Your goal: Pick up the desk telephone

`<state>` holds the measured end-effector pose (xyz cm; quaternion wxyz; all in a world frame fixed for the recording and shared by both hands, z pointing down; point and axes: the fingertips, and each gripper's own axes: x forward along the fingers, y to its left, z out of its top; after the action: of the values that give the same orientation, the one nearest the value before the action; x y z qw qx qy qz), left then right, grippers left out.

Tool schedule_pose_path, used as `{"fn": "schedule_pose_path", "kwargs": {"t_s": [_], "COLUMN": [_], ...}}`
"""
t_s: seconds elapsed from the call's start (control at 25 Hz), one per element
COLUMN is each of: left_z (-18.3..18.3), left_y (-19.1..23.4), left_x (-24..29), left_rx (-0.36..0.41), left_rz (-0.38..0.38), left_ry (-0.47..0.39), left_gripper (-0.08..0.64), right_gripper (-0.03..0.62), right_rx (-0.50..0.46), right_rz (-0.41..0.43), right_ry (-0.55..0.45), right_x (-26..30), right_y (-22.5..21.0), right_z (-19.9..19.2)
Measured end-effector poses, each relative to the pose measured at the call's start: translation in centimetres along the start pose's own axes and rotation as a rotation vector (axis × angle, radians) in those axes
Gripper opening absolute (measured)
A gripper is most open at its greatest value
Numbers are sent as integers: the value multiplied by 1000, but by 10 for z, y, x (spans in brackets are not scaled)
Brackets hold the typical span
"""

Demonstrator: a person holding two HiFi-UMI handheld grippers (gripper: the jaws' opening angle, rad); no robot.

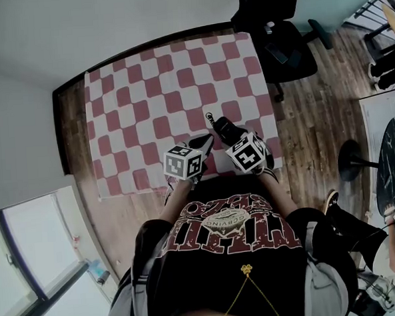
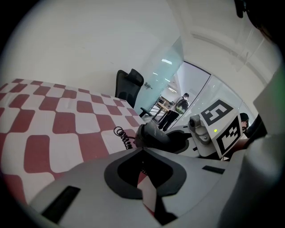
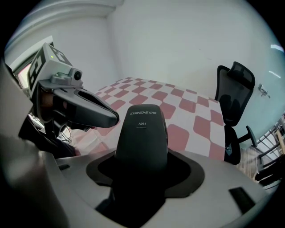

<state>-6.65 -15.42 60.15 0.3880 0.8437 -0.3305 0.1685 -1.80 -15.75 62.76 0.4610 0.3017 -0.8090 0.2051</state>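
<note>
A black telephone handset (image 3: 141, 129) is clamped in my right gripper (image 3: 141, 162), printed end pointing away over the red-and-white checkered tablecloth (image 3: 178, 111). From the head view the handset (image 1: 222, 127) juts out past the right gripper (image 1: 232, 137) near the table's front edge, with its coiled cord (image 1: 209, 116) trailing from the far end. My left gripper (image 1: 203, 144) hovers just left of it, jaws together and nothing plainly between them. In the left gripper view, the handset (image 2: 153, 133) and coiled cord (image 2: 122, 137) lie just beyond that gripper (image 2: 142, 153). The phone's base does not show.
A black office chair (image 1: 281, 45) stands on the wooden floor past the table's far right corner. The checkered cloth (image 1: 160, 89) covers the whole tabletop. A white wall (image 1: 76, 28) runs behind the table. A round dark table (image 1: 394, 155) stands at the right.
</note>
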Motion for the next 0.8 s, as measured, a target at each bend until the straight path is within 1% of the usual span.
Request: {"fn": "schedule_pose_path", "kwargs": {"t_s": [0.6, 0.8], "left_z": [-2, -4], "left_y": [3, 4], "left_x": [1, 1], "left_rx": [-37, -44], "left_rz": [-8, -11], "left_ry": [1, 4], "left_gripper": [0, 0], "right_gripper": [287, 287], "right_rx": [-54, -76], "right_rz": [32, 26], "right_ry": [-21, -34], "right_x": [-28, -36], "right_y": [15, 17], "right_z": [24, 33]}}
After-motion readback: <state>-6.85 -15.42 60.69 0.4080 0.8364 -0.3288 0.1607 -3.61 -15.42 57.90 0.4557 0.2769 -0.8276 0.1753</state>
